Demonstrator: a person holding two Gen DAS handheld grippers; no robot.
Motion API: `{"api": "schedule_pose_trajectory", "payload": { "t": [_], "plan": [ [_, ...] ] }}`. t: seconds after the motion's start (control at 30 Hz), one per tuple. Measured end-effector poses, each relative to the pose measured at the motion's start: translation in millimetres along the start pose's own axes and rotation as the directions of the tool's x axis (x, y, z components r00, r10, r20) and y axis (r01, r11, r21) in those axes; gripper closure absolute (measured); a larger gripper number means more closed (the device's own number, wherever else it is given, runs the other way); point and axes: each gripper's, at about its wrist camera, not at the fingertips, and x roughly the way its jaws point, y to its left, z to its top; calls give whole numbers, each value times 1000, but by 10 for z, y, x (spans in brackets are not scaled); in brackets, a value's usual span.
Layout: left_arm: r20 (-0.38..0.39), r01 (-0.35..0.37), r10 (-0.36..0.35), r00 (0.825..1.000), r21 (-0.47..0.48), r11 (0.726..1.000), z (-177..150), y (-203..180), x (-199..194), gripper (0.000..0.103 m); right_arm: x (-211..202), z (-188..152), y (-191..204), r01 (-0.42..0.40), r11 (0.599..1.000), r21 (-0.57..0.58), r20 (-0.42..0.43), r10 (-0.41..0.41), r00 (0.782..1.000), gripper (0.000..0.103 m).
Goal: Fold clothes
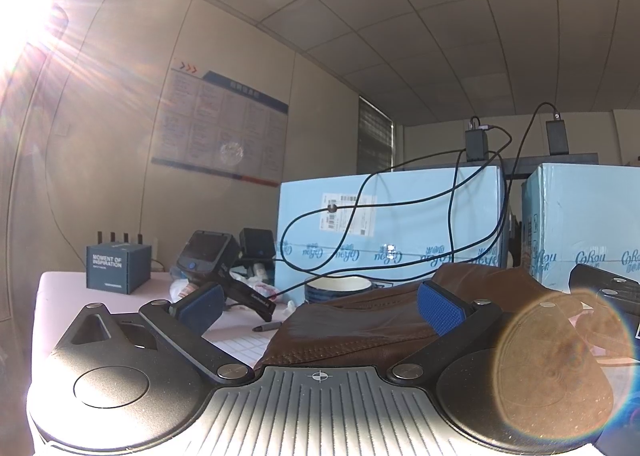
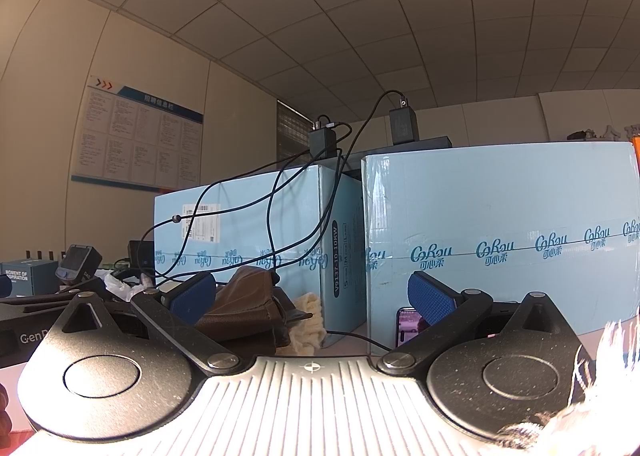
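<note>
Left gripper (image 1: 320, 306) sits level and low, jaws spread wide — blue-padded fingers (image 1: 442, 308) angled outward, nothing clamped between them. Right gripper (image 2: 312, 300) matches it: level, fingers (image 2: 430, 302) splayed apart, the gap between the pads empty. Both point straight ahead — neither pad is pressing on anything.

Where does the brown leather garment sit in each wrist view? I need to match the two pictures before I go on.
Left wrist view: the brown leather garment fills the lower centre, right beyond the open left gripper.
Right wrist view: it lies lower left of centre, behind the left finger of the open right gripper.
Shared landmark: the light blue box with the shipping label, behind the garment.
</note>
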Motion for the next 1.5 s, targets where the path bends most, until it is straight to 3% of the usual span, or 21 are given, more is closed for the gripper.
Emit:
{"api": "schedule_pose_trajectory", "payload": {
  "t": [1.5],
  "plan": [
    [-13,31,-32,999,-13,999,-5,2,19,0,7,-2,-3,0,1000,2,-2,0,1000,0]
  ]
}}
